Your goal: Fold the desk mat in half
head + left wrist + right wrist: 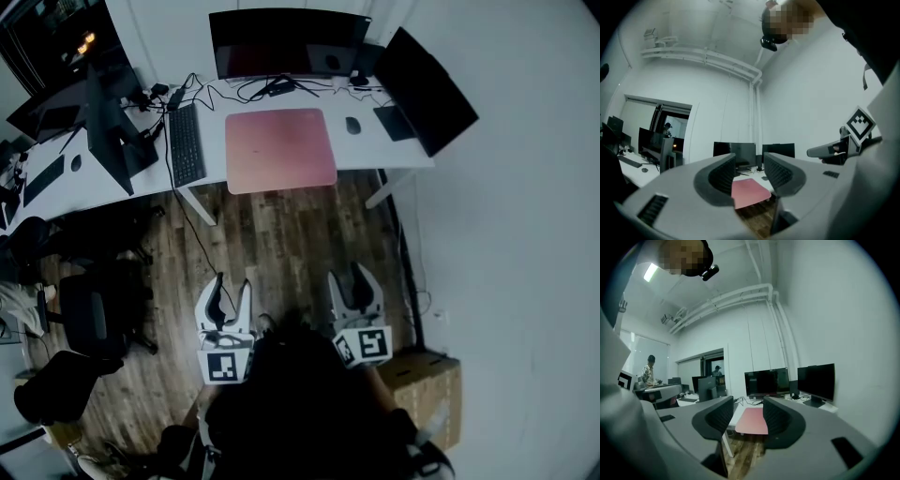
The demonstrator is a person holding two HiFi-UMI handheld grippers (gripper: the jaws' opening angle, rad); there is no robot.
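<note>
We stand well apart from the table (pixel 211 141), with wooden floor (pixel 281 244) between it and us. The left tool (pixel 232 283) and the right tool (pixel 348 277) are both held low in front of the body, side by side, pointing to the table. The jaws of each tool are spread and grip nothing; through each gap we see the mat (pixel 280 150) far away.

The mat is pink and lies flat and unfolded on the white table, and its near edge reaches the front edge of the table. Just left of it lies a dark keyboard (pixel 186 143), and right of it a mouse (pixel 352 125). Behind the mat stands a monitor (pixel 286 42) with cables (pixel 272 89) at its foot. A second monitor (pixel 424 89) stands at the right end. A dark chair (pixel 94 314) is on the floor at our left, and a box (pixel 427 380) is at our right, near the wall.
</note>
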